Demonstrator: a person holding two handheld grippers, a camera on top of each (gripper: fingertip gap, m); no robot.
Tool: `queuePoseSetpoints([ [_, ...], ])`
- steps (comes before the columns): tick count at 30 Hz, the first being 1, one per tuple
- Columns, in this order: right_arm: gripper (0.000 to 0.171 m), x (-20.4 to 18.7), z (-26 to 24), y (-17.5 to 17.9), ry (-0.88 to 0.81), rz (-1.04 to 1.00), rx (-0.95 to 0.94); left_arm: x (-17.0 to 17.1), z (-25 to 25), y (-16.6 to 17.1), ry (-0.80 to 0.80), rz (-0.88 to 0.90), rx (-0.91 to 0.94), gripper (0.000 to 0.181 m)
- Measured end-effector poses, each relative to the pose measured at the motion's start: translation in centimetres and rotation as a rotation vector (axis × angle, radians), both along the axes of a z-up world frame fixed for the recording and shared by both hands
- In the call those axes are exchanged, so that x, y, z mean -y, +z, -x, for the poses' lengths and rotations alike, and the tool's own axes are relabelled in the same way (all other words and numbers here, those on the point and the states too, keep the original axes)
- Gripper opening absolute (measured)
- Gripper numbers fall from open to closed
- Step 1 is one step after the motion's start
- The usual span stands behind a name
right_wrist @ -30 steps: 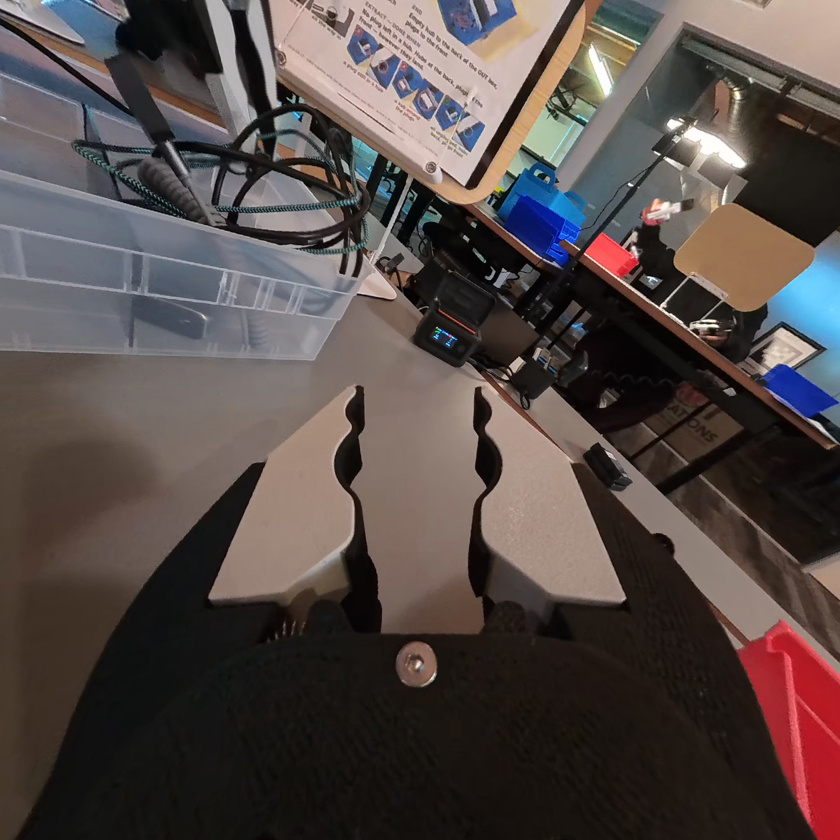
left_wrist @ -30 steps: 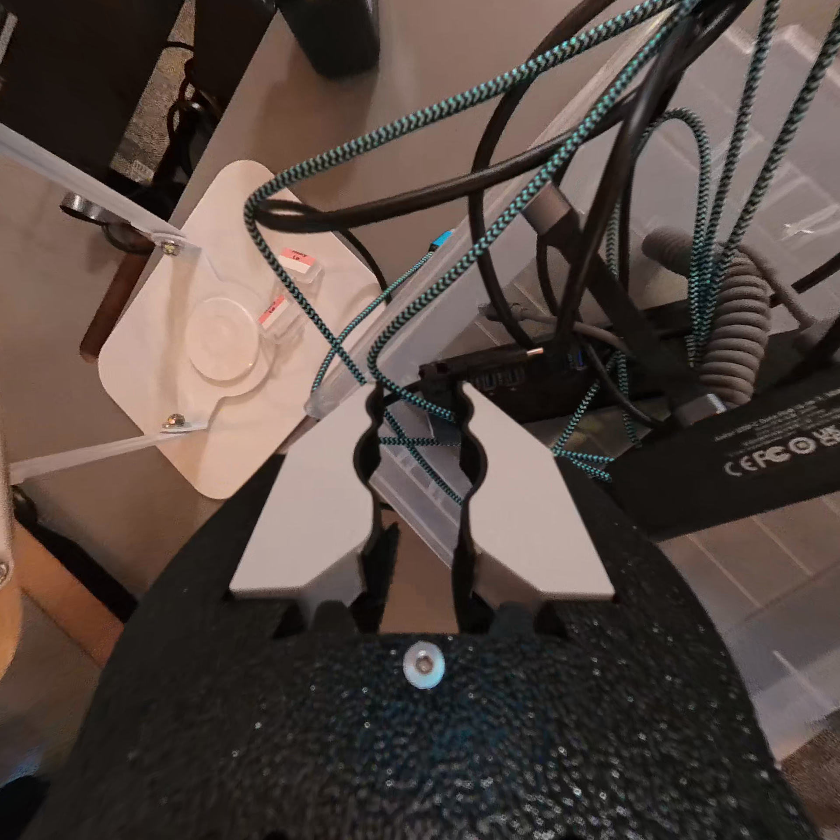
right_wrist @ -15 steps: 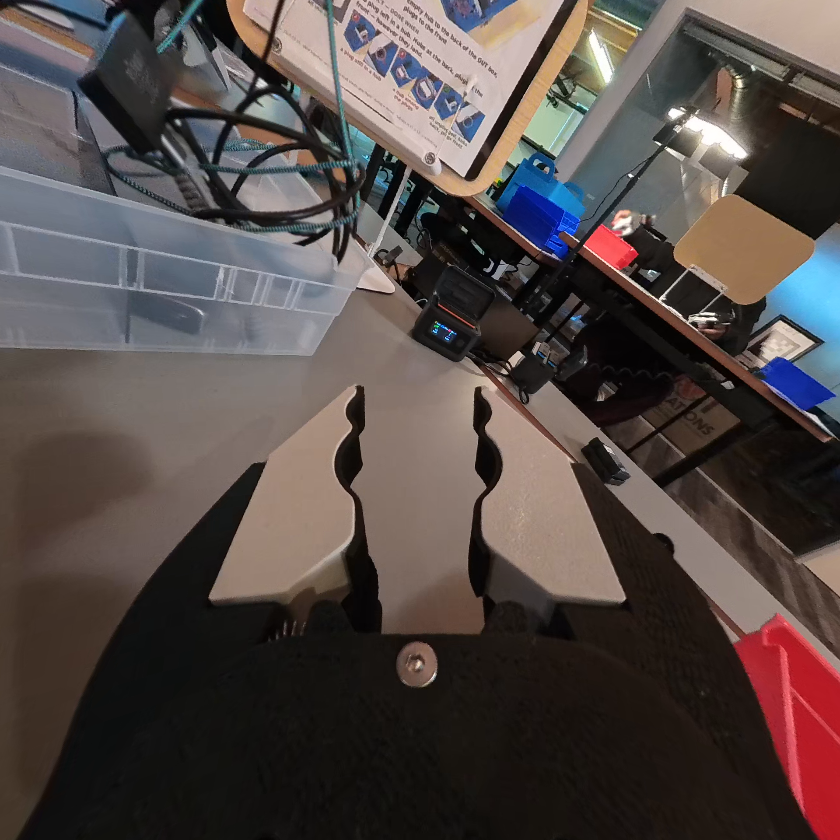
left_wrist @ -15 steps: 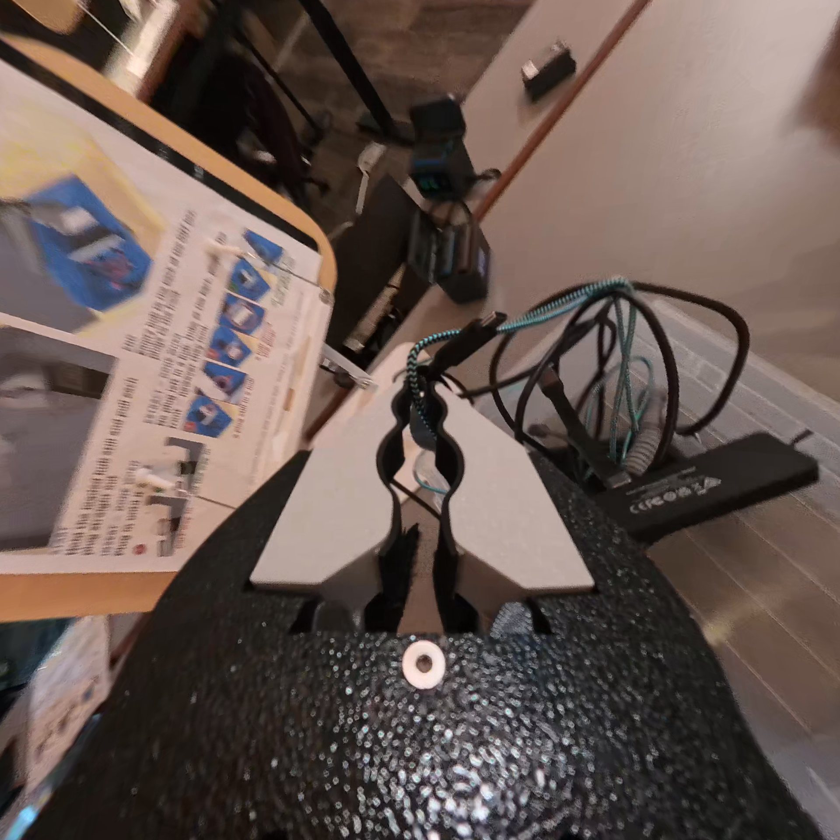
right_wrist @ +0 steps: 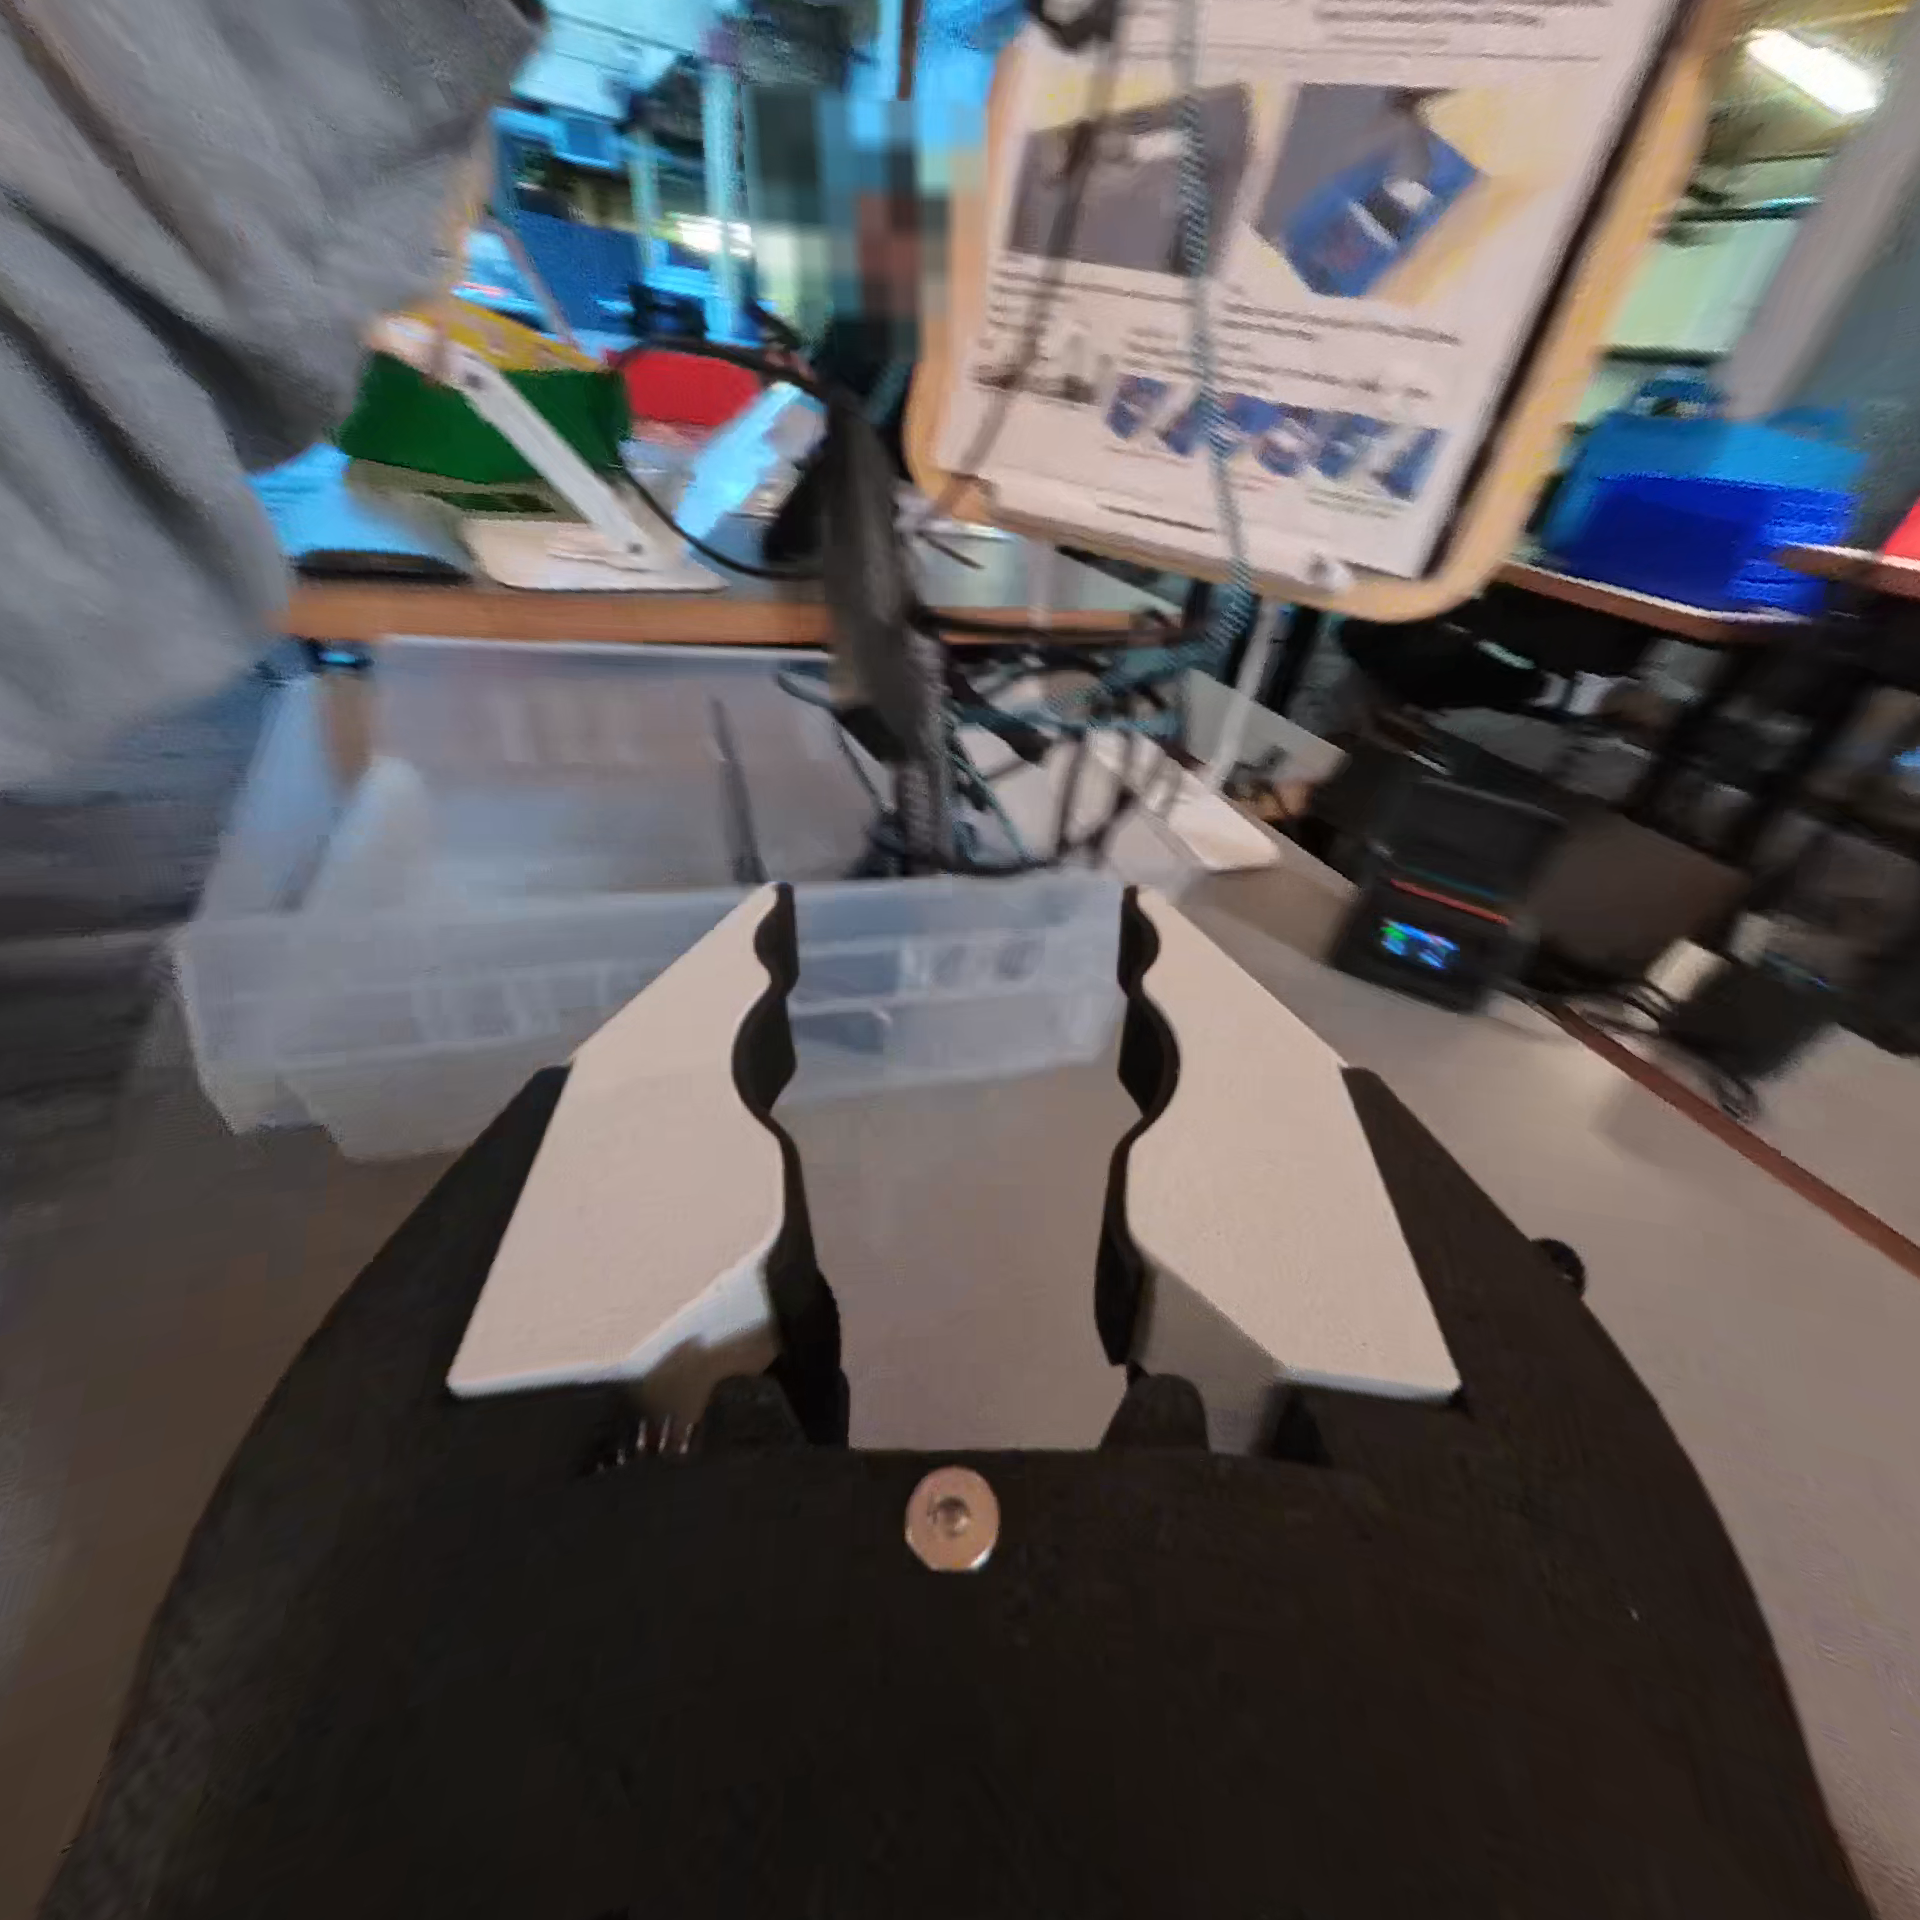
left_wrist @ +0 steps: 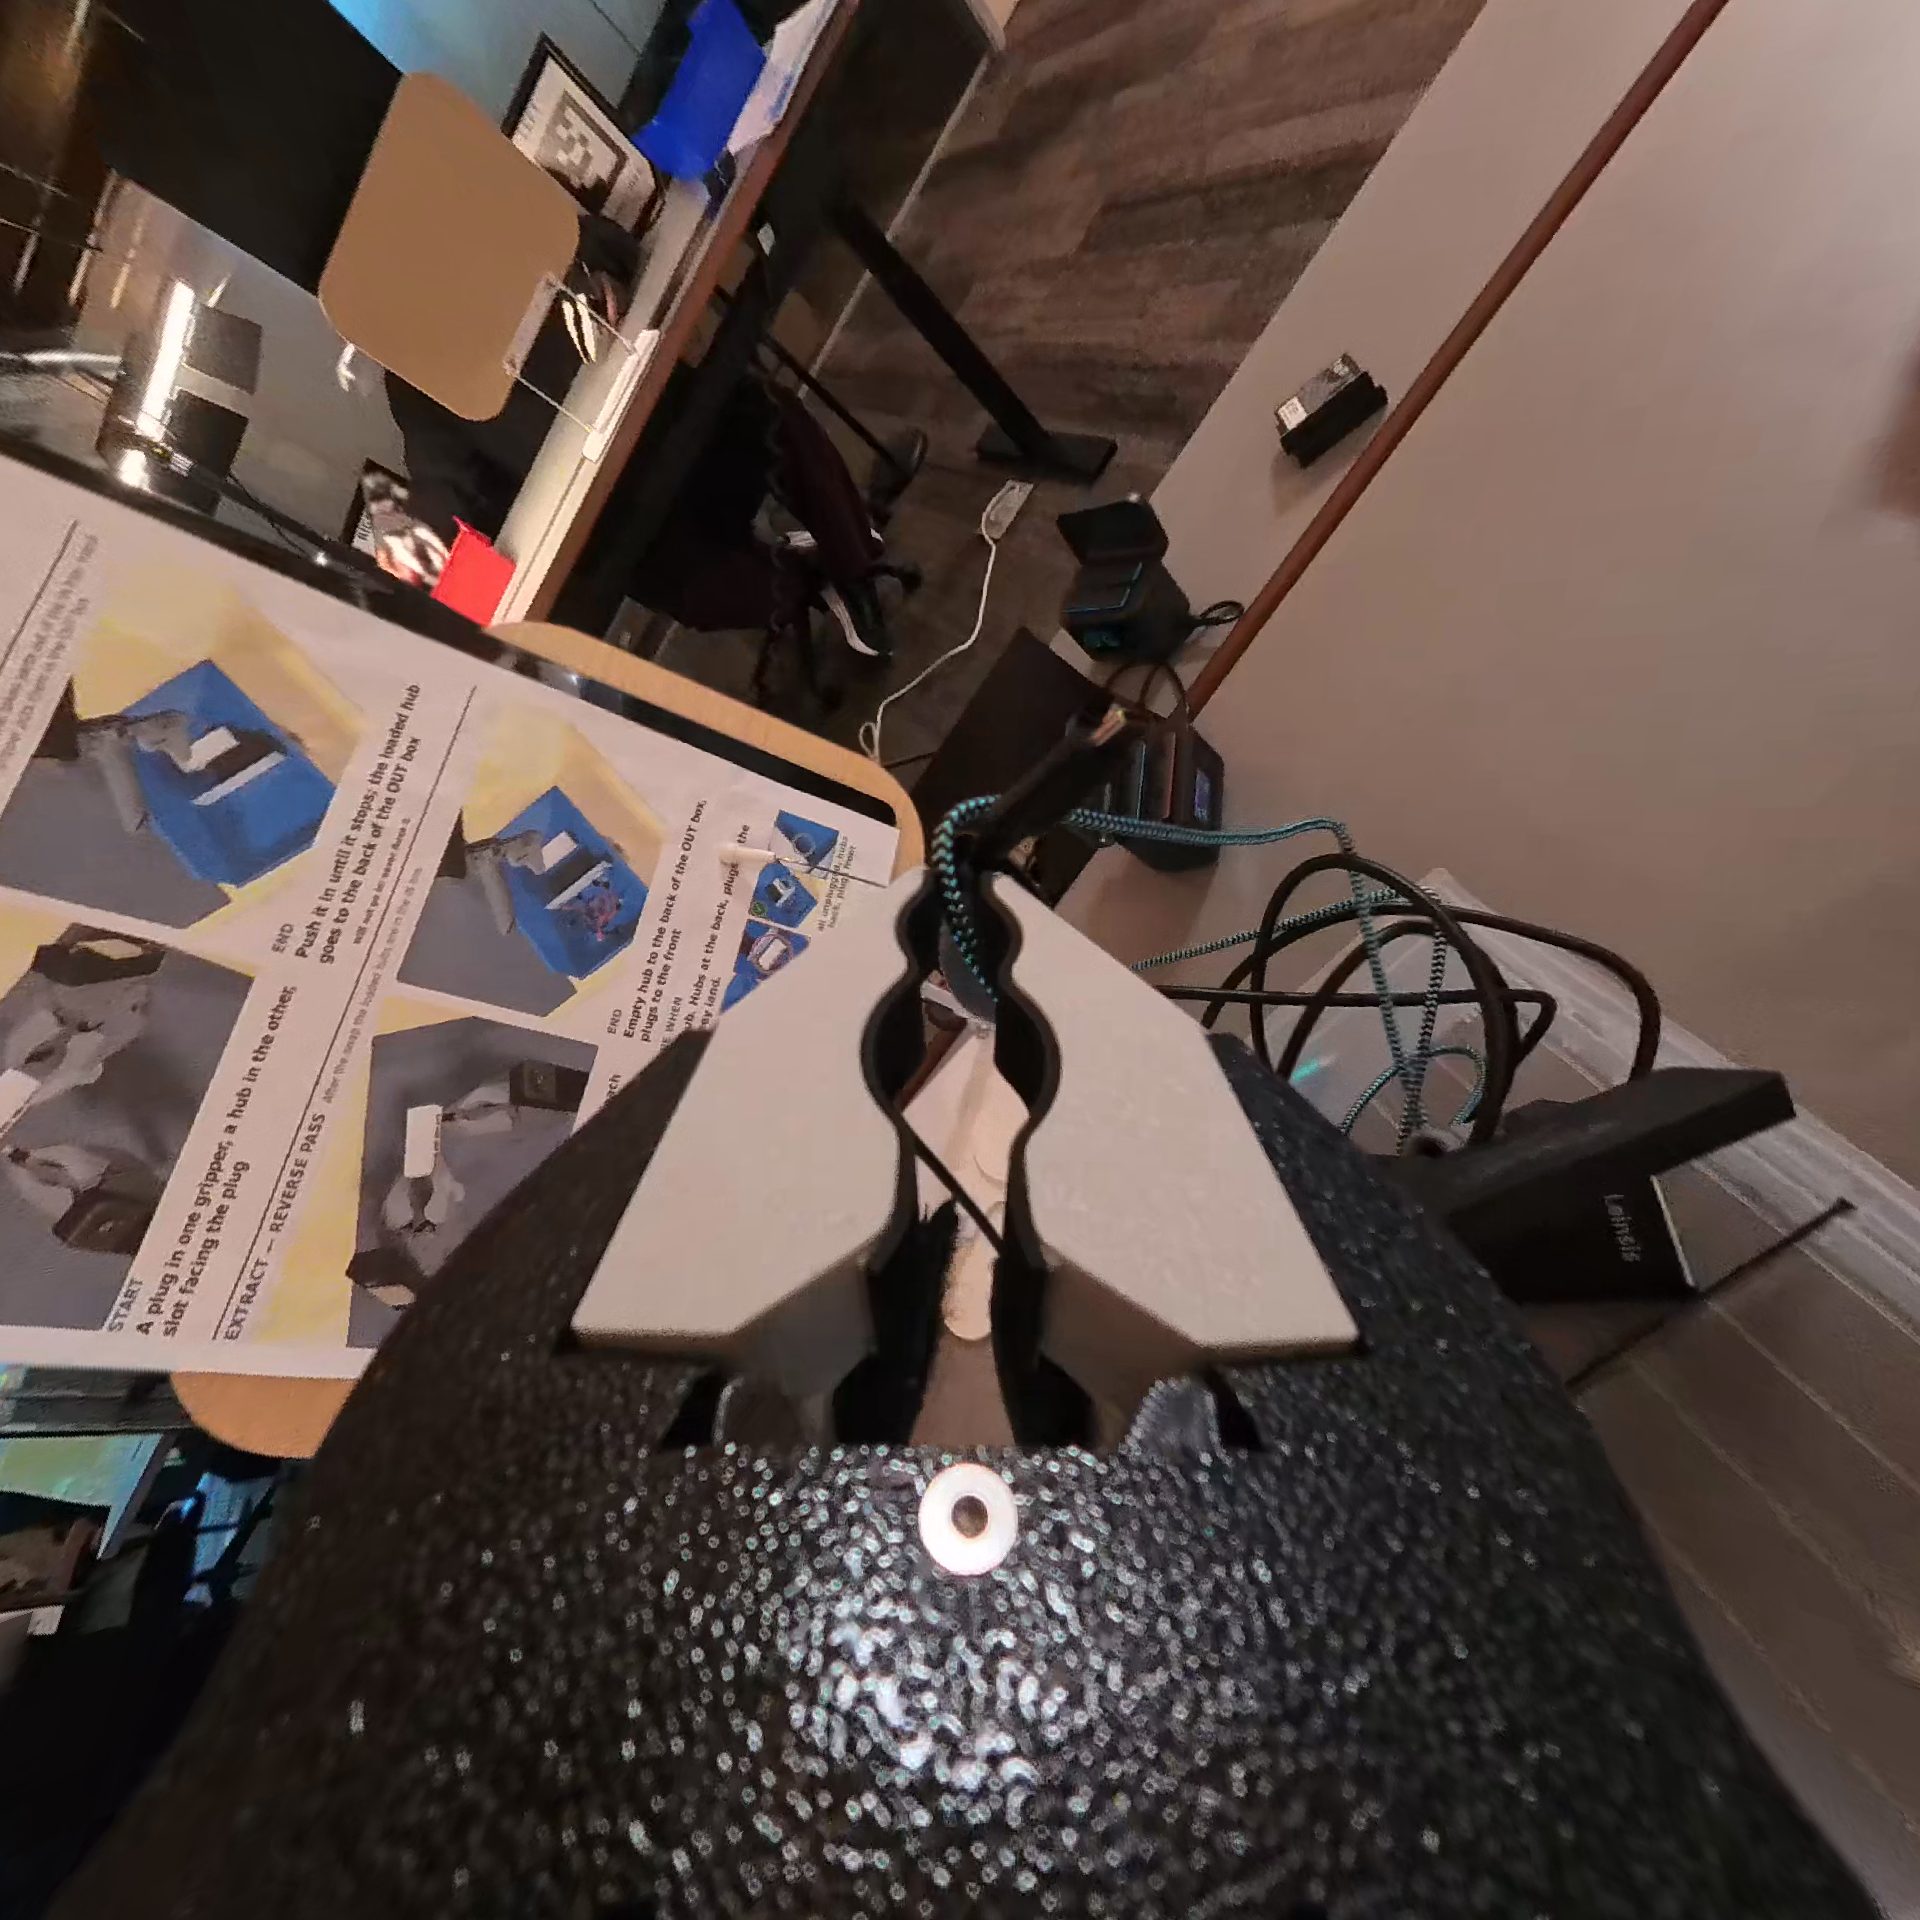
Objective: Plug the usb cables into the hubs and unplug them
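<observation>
The left tool [left_wrist: 961, 914] is clenched on a teal braided cable [left_wrist: 961, 883] close behind its dark plug [left_wrist: 1060, 764], which juts past the tips, lifted above the clear bin [left_wrist: 1704, 1060]. A black hub [left_wrist: 1600, 1179] lies tilted on the bin's edge beside a tangle of other cables [left_wrist: 1392, 997]. The right tool [right_wrist: 956, 935] is released and empty, held over the counter [right_wrist: 935, 1247] and facing the bin. The step in hand is judged to be bringing plug and hub together. The hub would best be gripped across its body by the right tool, the port left clear, and the plug squared to the port before being pushed straight.
</observation>
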State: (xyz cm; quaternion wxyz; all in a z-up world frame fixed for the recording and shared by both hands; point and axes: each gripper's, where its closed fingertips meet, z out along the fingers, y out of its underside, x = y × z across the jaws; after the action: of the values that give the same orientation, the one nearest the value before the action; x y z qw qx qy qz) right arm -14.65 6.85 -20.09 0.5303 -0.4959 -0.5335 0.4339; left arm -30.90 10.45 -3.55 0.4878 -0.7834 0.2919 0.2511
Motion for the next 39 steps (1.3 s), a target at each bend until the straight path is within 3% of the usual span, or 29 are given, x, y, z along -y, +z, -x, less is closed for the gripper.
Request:
queuePoseSetpoints([
  [1, 0.064, 0.9, 1.4, 0.4, 0.029, -0.010, 0.017, -0.2, -0.3, -0.1, -0.003, 0.007, 0.003, 0.004],
  [3, 0.069, 1.6, 4.4, 0.5, 0.018, -0.089, 0.098, -0.4, -1.0, -0.2, -0.008, 0.019, 0.017, 0.004],
  [5, 0.064, 1.9, 7.4, 0.5, 0.002, -0.161, 0.156, -0.5, -1.4, -0.3, -0.008, 0.028, 0.030, 0.004],
  [8, 0.042, 1.5, 10.7, 0.6, -0.041, -0.243, 0.207, -0.3, -1.7, -0.1, -0.004, 0.033, 0.036, 0.004],
  [10, 0.009, 1.0, 11.6, 0.9, -0.050, -0.296, 0.235, 0.2, -1.5, 0.3, 0.010, 0.025, 0.039, 0.004],
  [14, 0.008, 0.0, 11.5, 3.4, -0.047, -0.362, 0.257, 2.2, -0.5, 1.2, 0.052, 0.018, 0.088, 0.007],
  [20, 0.008, -3.0, 8.8, 11.9, -0.121, -0.424, 0.124, 6.8, 1.9, 3.5, 0.146, -0.088, 0.187, 0.081],
  [25, 0.009, -4.8, 4.8, 21.0, -0.192, -0.437, -0.047, 10.0, 2.2, 5.5, 0.132, -0.213, 0.252, 0.083],
  [29, 0.009, -6.3, 0.1, 27.2, -0.344, -0.540, -0.163, 10.9, 0.3, 6.5, 0.076, -0.285, 0.318, 0.080],
  [31, 0.009, -6.7, -2.8, 29.2, -0.435, -0.622, -0.212, 11.3, -2.3, 6.8, -0.008, -0.318, 0.379, 0.073],
  [34, 0.008, -7.2, -7.2, 29.8, -0.609, -0.769, -0.214, 12.3, -10.5, 5.9, -0.320, -0.278, 0.568, 0.055],
  [37, 0.008, -7.5, -10.7, 27.5, -0.735, -0.870, -0.159, 14.0, -19.3, 3.2, -0.653, -0.146, 0.688, 0.032],
  [39, 0.008, -7.1, -12.4, 25.1, -0.786, -0.945, -0.118, 14.0, -23.7, 1.1, -0.772, -0.085, 0.754, 0.016],
])
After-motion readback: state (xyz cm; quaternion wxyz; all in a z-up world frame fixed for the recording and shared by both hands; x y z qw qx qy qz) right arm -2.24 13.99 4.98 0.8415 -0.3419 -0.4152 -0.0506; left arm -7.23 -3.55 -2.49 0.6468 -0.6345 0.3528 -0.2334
